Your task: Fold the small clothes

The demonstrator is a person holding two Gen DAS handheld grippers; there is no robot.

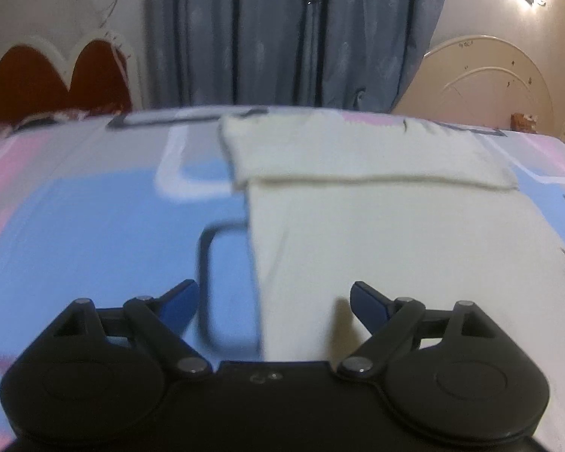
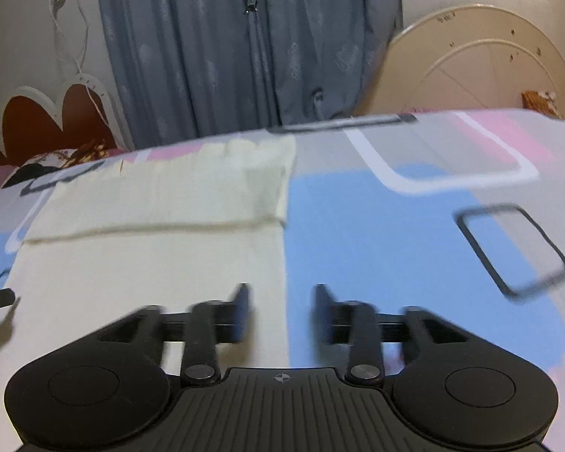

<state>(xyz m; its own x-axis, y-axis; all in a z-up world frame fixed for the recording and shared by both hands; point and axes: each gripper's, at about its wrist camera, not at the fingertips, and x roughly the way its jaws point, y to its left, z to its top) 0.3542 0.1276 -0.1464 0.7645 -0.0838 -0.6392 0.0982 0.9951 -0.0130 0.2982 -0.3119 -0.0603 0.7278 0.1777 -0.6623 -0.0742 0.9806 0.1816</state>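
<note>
Item: cream knitted cloth garment (image 1: 395, 248), top edge folded, laid flat on patterned blue-pink bedsheet (image 1: 105, 226). Soft, light, limp; best taken at near corners. Left gripper (image 1: 274, 303) and right gripper (image 2: 282, 312): parted, nothing held.

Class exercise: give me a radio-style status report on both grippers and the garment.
Left hand-held gripper open, empty. Right hand-held gripper open, empty. Cream garment flat on bedsheet, far end folded over. Nothing in the way.

Just one cream garment (image 1: 395, 233) on the bed (image 1: 94, 226), plus two hand-held grippers, left (image 1: 274, 303) and right (image 2: 282, 314).
</note>
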